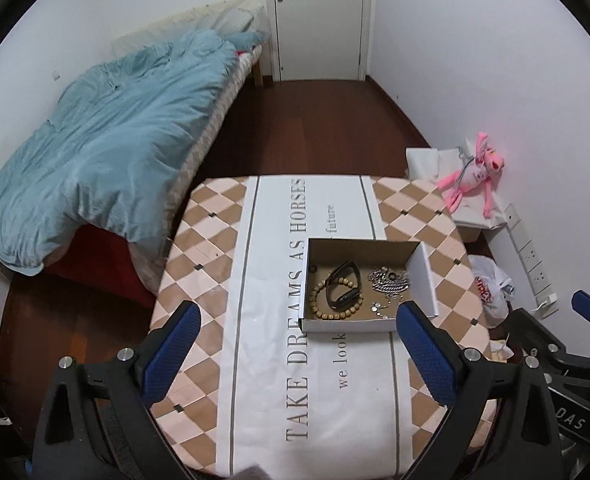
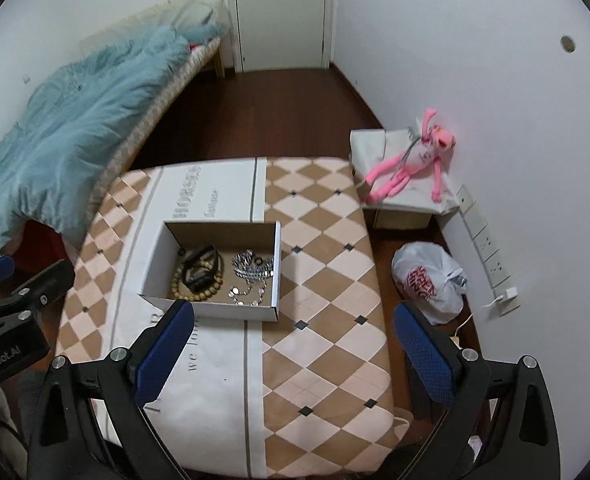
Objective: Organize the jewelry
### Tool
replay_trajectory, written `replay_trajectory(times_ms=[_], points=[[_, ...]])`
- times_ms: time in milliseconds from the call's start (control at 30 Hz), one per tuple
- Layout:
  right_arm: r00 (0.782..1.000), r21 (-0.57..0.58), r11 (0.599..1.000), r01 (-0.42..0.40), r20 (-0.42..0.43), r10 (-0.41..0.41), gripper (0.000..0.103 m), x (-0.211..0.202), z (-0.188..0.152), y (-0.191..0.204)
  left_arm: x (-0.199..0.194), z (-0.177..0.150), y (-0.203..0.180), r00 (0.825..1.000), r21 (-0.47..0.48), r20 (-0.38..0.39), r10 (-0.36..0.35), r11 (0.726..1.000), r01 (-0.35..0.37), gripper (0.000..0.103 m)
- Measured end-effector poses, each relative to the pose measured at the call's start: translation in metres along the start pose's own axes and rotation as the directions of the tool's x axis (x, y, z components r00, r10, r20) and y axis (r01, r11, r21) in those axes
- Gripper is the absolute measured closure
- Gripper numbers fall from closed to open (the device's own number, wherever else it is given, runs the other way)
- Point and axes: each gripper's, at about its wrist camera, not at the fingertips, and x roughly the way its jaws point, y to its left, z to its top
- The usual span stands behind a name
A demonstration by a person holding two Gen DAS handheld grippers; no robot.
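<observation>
Cardboard box wall hides part of the silver chain.

Tablecloth: tan and pale-pink diamond check with small dark squares at the corners, crossed by a white central band bearing grey lettering and thin grey lines. Box: white outside, brown cardboard inside. Bead bracelet: light wooden tan. Watch band: black. Chains: silver. Gripper pads: blue with a fine textured grid, on black frames. Duvet: pale teal. Plush toy: bright pink. Plastic bag: white with red print. Floor: dark reddish-brown wood. Walls and door: white.
</observation>
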Motion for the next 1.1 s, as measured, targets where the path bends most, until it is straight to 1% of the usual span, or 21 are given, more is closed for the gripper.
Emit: replay_trajectory(times_ms=[200, 300, 400, 500, 667, 800, 967, 1100], points=[[0.996, -0.001, 1.000, 0.006, 0.089, -0.006, 0.002, -0.057, 0.001, -0.003, -0.044, -0.002, 0.005, 0.998, -0.005, 0.056, -0.001, 1.000, 0.001, 0.003], [0.994, -0.003, 1.000, 0.003, 0.112, -0.003, 0.002, -0.076, 0.001, -0.003, -0.061, -0.005, 0.006, 0.997, -0.004, 0.074, -0.012, 1.000, 0.012, 0.003], [0.990, -0.003, 1.000, 0.007, 0.139, -0.006, 0.002, -0.095, -0.001, -0.001, -0.071, -0.008, 0.008, 0.997, -0.005, 0.073, -0.010, 1.000, 0.011, 0.003], [0.989, -0.003, 1.000, -0.001, 0.148, 0.002, 0.000, -0.108, -0.004, -0.001, -0.082, -0.011, 0.009, 0.997, -0.011, 0.073, -0.013, 1.000, 0.014, 0.003], [0.989, -0.011, 1.000, 0.000, 0.151, 0.002, 0.000, -0.121, -0.009, -0.001, -0.099, -0.016, 0.009, 0.995, -0.010, 0.100, -0.012, 1.000, 0.013, 0.003], [0.990, -0.012, 1.000, 0.002, 0.144, 0.000, 0.000, -0.124, -0.011, -0.002, -0.102, -0.020, 0.007, 0.995, -0.008, 0.094, -0.019, 1.000, 0.020, 0.003], [0.991, -0.009, 1.000, 0.010, 0.131, -0.009, 0.000, -0.121, -0.011, -0.005, -0.094, -0.018, 0.005, 0.997, -0.014, 0.075, -0.017, 1.000, 0.018, 0.003], [0.993, -0.003, 1.000, 0.023, 0.117, -0.022, 0.000, -0.111, -0.004, -0.006, -0.078, -0.011, 0.004, 0.999, -0.020, 0.041, -0.030, 0.999, 0.030, 0.003]])
